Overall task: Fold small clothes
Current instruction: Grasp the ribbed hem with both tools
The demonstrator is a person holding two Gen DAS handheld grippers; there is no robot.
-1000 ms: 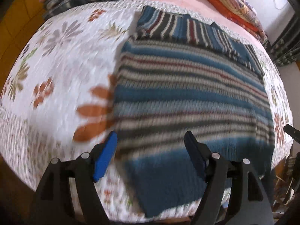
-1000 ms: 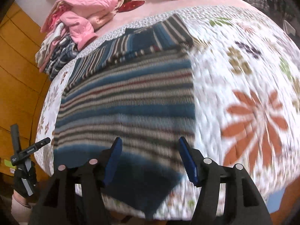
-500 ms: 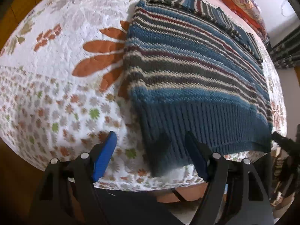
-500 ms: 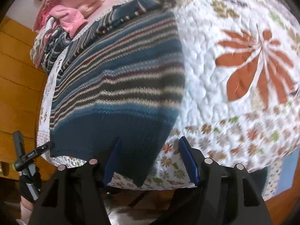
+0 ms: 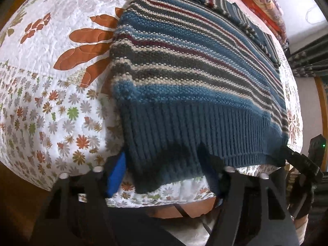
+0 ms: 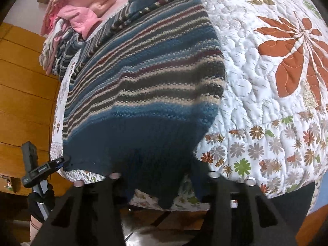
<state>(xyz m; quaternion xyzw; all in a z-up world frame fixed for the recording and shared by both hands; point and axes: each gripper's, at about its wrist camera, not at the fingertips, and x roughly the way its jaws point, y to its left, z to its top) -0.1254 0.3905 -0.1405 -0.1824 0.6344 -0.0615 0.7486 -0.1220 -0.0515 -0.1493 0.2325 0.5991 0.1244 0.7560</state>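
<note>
Quilt: floral, covers the bed, orange flower at 10 o'clock.
Sweater: striped, flat on quilt, ribbed hem overhangs the near edge.
Left gripper: spread wide astride one hem corner.
Right gripper: spread, astride the other corner.

The sweater is thick knitted wool, rough and matt, with a ribbed hem. The bedspread is quilted cotton cloth, puffy and matt. The gripper fingers are matt black plastic. The wall panel is smooth, slightly glossy wood.
</note>
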